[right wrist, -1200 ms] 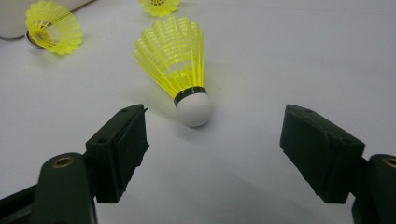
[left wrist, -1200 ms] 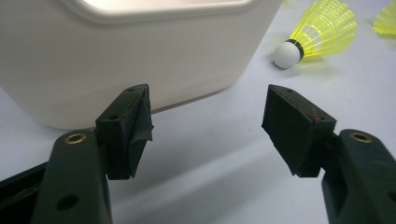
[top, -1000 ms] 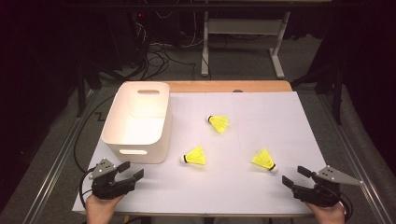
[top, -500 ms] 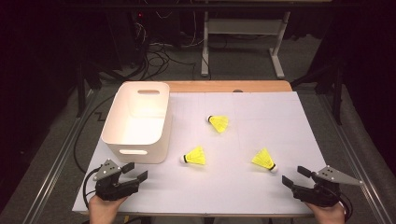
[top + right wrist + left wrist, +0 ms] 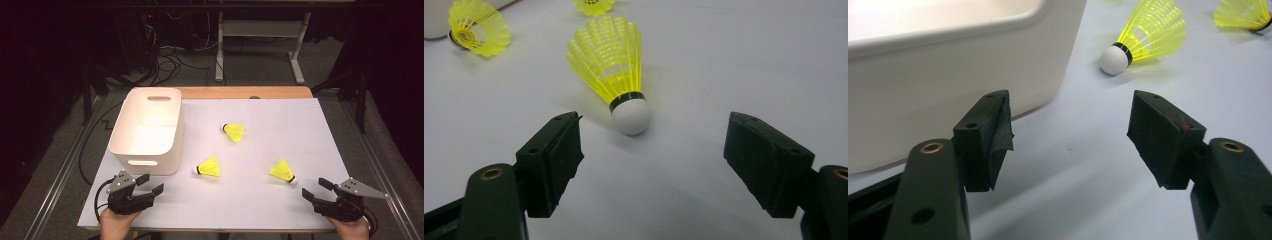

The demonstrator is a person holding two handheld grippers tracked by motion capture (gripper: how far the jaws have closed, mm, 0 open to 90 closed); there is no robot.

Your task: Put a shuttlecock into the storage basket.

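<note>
**Left tongs resettled beside the bin; both tongs released, nothing grasped**

Left tongs: jaws spread wide, empty. Compared with a second ago they sit slightly lower and further toward the near-left corner of the bench, turned a little more toward the bench centre. In the left gripper view the left tongs frame bare bench, with the wall of the white bin touching nothing but close on one side, and the middle shuttlecock ahead, cork end toward the camera.

Right tongs: jaws likewise spread, empty, position unchanged across the three high views. In the right gripper view the right tongs point straight at the right shuttlecock, whose white cork lies just ahead of the jaw gap, skirt pointing away.

Outward: three yellow shuttlecocks lie on their sides on the bench, none moved: the middle shuttlecock near the bin's front corner, the right shuttlecock near the right tongs, the far shuttlecock further back. The white bin stands at the left and looks empty.

Judgement: only the left hand has adjusted; this reads as lining up, with collection into the bin not yet started. The right tongs appear better placed for a first pick.
</note>
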